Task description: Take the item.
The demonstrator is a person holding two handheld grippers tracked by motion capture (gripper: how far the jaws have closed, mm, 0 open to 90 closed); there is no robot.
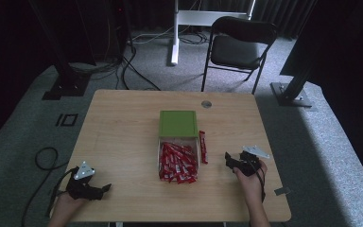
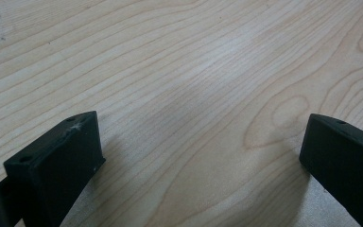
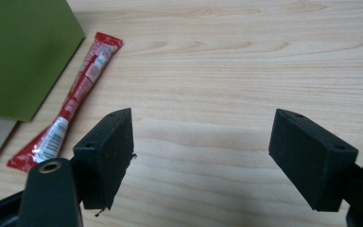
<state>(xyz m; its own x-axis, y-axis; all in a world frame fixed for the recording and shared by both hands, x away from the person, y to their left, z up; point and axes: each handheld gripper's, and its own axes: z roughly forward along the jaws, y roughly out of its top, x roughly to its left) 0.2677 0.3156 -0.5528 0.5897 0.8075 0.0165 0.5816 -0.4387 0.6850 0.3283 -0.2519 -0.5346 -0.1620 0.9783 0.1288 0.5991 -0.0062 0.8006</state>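
A green box (image 1: 177,124) sits at the table's middle, and a clear tray (image 1: 160,146) in front of it holds several red sachets (image 1: 177,163). One loose red sachet (image 1: 203,146) lies on the wood just right of the tray; the right gripper view has this sachet (image 3: 73,99) left of its jaws, beside the green box (image 3: 21,52). My right gripper (image 1: 230,160) rests right of that sachet, open and empty (image 3: 201,151). My left gripper (image 1: 105,188) lies near the front left corner, open over bare wood (image 2: 201,151).
The wooden table (image 1: 123,127) has a round cable hole (image 1: 206,104) at its far edge. A black folding chair (image 1: 238,47) stands behind the table. Black cables (image 1: 45,161) trail over the grey carpet on the left.
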